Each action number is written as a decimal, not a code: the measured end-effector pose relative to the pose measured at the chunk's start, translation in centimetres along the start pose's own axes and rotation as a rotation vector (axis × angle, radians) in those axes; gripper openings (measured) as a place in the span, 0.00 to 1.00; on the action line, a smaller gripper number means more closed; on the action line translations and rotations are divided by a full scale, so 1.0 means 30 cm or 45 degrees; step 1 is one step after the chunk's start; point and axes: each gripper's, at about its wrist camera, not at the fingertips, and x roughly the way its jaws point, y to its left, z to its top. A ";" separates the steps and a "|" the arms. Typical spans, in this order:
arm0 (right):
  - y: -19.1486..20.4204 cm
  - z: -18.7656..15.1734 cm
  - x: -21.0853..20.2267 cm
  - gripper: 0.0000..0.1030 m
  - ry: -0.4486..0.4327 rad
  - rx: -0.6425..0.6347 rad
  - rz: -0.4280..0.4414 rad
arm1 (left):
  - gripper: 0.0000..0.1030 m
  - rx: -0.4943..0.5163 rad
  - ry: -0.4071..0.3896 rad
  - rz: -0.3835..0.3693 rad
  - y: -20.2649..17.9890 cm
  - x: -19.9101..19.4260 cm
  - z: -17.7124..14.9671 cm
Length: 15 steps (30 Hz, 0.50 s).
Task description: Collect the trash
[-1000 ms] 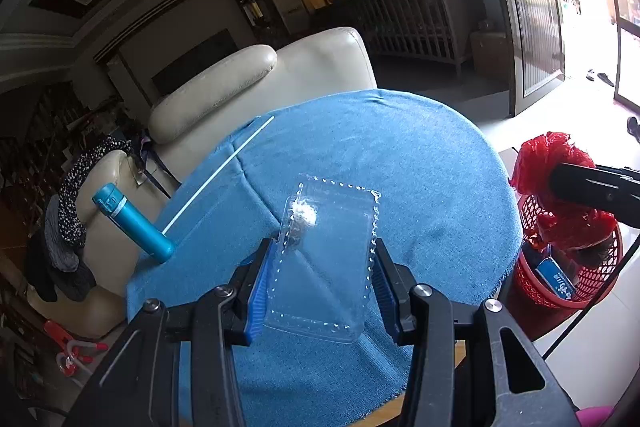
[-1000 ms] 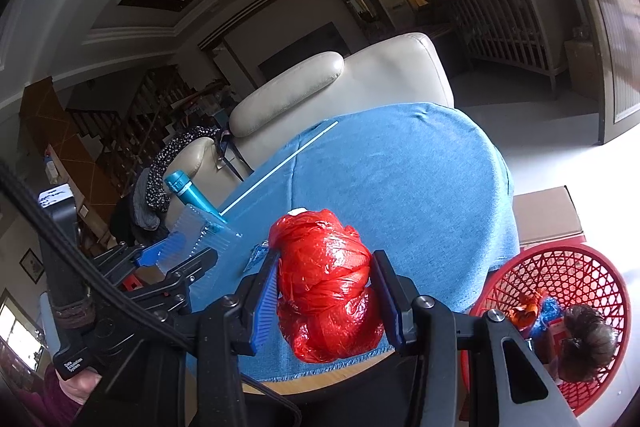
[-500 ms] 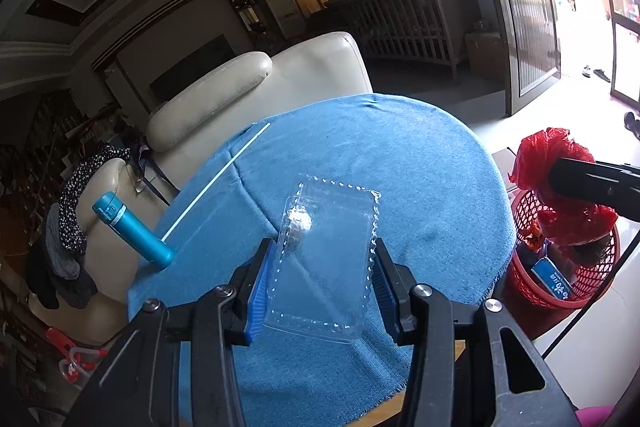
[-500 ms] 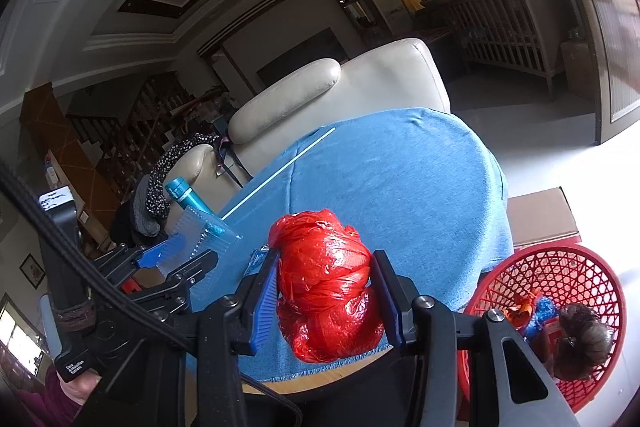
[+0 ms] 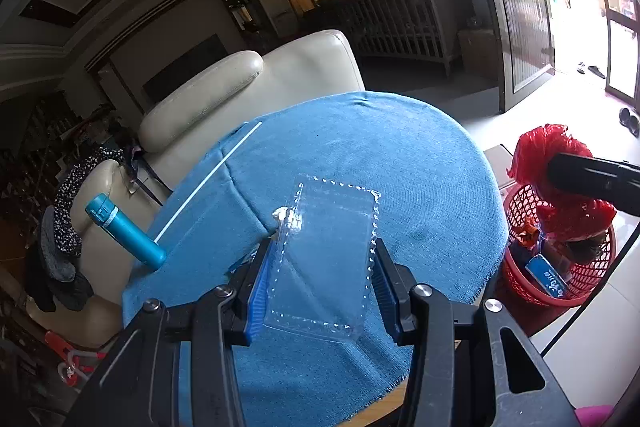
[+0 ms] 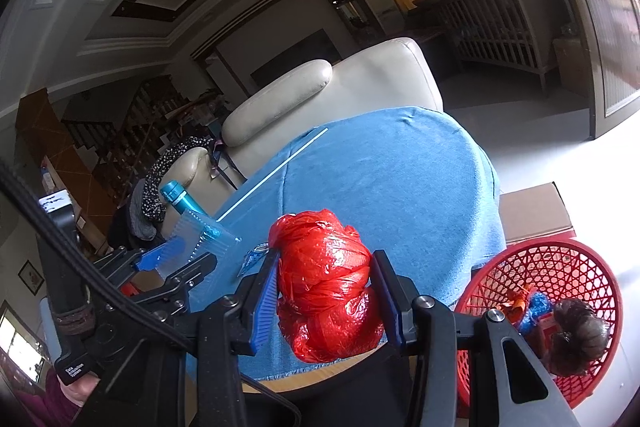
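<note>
Both claws loaded with trash above blue-cloth table.

Left gripper (image 5: 322, 287) clamps clear plastic clamshell (image 5: 326, 259) between its blue pads, tray sticking forward over the tablecloth (image 5: 360, 155). Right gripper (image 6: 326, 293) squeezes crumpled red plastic bag (image 6: 326, 287) between its fingers. Red basket (image 6: 560, 267) sits low to its right, holding trash. Teal bottle (image 5: 124, 231) far left of the left claw.
</note>
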 end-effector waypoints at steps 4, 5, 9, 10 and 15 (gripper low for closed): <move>-0.005 0.000 -0.014 0.46 -0.013 0.006 -0.004 | 0.47 0.009 -0.012 -0.003 -0.013 -0.011 0.005; -0.007 -0.001 -0.018 0.46 -0.015 0.007 -0.005 | 0.47 0.011 -0.014 -0.006 -0.016 -0.013 0.006; -0.017 -0.001 -0.027 0.46 -0.022 0.015 -0.008 | 0.47 0.023 -0.023 -0.008 -0.030 -0.020 0.012; -0.022 0.000 -0.030 0.46 -0.023 0.017 -0.009 | 0.47 0.026 -0.022 -0.011 -0.034 -0.020 0.012; -0.036 -0.004 -0.044 0.46 -0.034 0.030 -0.014 | 0.47 0.043 -0.026 -0.016 -0.054 -0.026 0.013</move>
